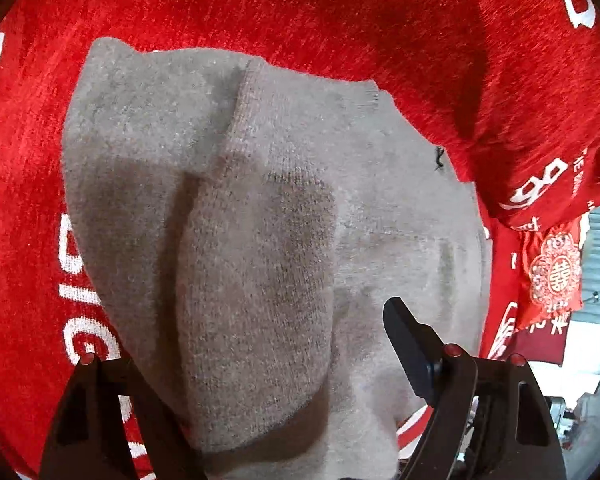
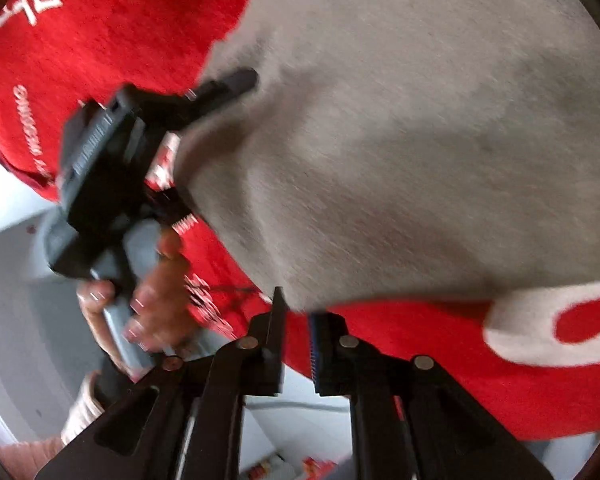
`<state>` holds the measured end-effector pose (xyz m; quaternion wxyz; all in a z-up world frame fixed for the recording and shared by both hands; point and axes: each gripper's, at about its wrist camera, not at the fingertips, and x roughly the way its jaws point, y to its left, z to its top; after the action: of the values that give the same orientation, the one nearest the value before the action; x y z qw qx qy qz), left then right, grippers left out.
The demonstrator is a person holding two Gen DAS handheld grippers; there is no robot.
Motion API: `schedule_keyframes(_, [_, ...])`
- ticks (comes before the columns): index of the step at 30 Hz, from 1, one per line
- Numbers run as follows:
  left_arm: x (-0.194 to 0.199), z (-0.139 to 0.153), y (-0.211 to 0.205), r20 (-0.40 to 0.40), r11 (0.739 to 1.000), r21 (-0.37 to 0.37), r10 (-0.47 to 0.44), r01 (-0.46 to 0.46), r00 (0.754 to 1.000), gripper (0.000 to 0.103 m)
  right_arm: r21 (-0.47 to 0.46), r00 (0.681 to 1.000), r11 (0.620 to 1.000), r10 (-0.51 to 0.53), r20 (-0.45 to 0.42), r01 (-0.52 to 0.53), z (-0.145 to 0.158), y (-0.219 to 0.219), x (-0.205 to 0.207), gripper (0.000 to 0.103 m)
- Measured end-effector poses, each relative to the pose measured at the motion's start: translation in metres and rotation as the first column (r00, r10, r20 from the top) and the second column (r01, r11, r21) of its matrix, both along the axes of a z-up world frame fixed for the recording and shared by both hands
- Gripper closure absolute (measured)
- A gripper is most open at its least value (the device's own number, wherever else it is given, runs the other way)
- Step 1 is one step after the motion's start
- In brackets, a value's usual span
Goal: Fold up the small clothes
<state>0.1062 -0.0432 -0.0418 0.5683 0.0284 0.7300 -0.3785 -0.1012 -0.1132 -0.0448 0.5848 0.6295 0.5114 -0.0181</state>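
**Grey knit garment on red cloth**

Grey knit garment [image 1: 260,208] lies rumpled on red printed cloth [image 1: 340,8]. Left gripper [image 1: 260,360]: fingers wide, a garment fold bunched between them. Right gripper [image 2: 298,320]: fingers narrow, nothing between them, at the garment's edge.

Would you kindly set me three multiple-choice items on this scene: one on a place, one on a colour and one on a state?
1. Where does the grey garment lie?
A. on a red blanket
B. in a basket
C. on a hanger

2. What colour is the lettering on the blanket?
A. black
B. white
C. yellow

3. How do the jaws of the right gripper stand?
A. clamped on the garment
B. slightly apart, holding nothing
C. out of view

Answers:
1. A, the red blanket shows all round the garment.
2. B, the letters stand white on red.
3. B, the red blanket shows through the gap between the fingers.
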Motion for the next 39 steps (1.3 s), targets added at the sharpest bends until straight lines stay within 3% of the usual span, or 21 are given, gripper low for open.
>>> schedule_keyframes(1, [0.000, 0.000, -0.001, 0.003, 1.000, 0.005, 0.001, -0.001, 1.000, 0.019, -0.004, 1.000, 1.000, 0.020, -0.020, -0.020, 0.000, -0.001, -0.004, 0.046])
schedule_keyframes(2, [-0.001, -0.001, -0.002, 0.007, 1.000, 0.010, 0.002, -0.002, 1.000, 0.019, -0.027, 0.998, 0.999, 0.038, -0.042, -0.039, 0.002, -0.004, -0.007, 0.043])
schedule_keyframes(8, [-0.006, -0.002, -0.014, 0.043, 0.999, 0.045, 0.002, -0.004, 0.999, 0.019, -0.213, 0.998, 0.975, 0.047, -0.052, -0.057, 0.035, -0.041, -0.019, 0.043])
schedule_keyframes(9, [-0.006, -0.001, -0.015, 0.055, 0.999, 0.053, -0.002, -0.001, 0.999, 0.019, -0.281, 0.997, 0.958, 0.037, -0.064, -0.053, 0.041, -0.051, -0.019, 0.047])
schedule_keyframes(12, [-0.008, 0.000, -0.018, 0.095, 0.997, 0.077, -0.005, -0.002, 0.995, 0.019, -0.400, 0.997, 0.915, 0.017, -0.080, -0.048, 0.049, -0.072, -0.009, 0.096])
schedule_keyframes(14, [-0.008, 0.002, -0.017, 0.129, 0.995, 0.096, 0.000, -0.012, 0.992, 0.027, -0.459, 0.995, 0.886, 0.013, -0.098, -0.057, 0.046, -0.085, -0.003, 0.096])
schedule_keyframes(15, [-0.008, 0.002, -0.018, 0.151, 0.993, 0.119, -0.002, -0.016, 0.988, 0.042, -0.489, 0.994, 0.869, 0.019, -0.112, -0.072, 0.043, -0.089, 0.004, 0.097])
schedule_keyframes(17, [-0.007, 0.001, -0.019, 0.166, 0.991, 0.131, -0.006, -0.016, 0.986, 0.053, -0.496, 0.991, 0.863, 0.037, -0.129, -0.097, 0.036, -0.098, 0.006, 0.097])
schedule_keyframes(18, [-0.006, 0.002, -0.018, 0.159, 0.993, 0.116, 0.005, -0.024, 0.987, 0.063, -0.490, 0.988, 0.863, 0.059, -0.146, -0.124, 0.028, -0.097, 0.006, 0.097])
schedule_keyframes(24, [-0.009, 0.014, -0.019, 0.201, 0.994, 0.106, -0.010, -0.012, 0.979, 0.075, -0.469, 0.986, 0.871, 0.092, -0.137, -0.146, 0.021, -0.097, 0.001, 0.097])
schedule_keyframes(30, [-0.018, 0.058, -0.038, 0.236, 1.000, 0.006, -0.018, 0.017, 0.972, 0.075, -0.370, 0.998, 0.928, 0.018, -0.063, -0.040, 0.022, -0.117, -0.034, 0.097])
schedule_keyframes(37, [-0.065, 0.112, -0.107, 0.324, 0.982, -0.074, -0.142, 0.175, 0.935, 0.075, -0.341, 0.994, 0.934, -0.107, 0.010, 0.104, 0.040, -0.155, -0.094, 0.096])
schedule_keyframes(39, [-0.091, 0.122, -0.135, 0.353, 0.965, -0.077, -0.209, 0.251, 0.912, 0.075, -0.337, 0.987, 0.928, -0.159, 0.024, 0.158, 0.044, -0.169, -0.119, 0.096])
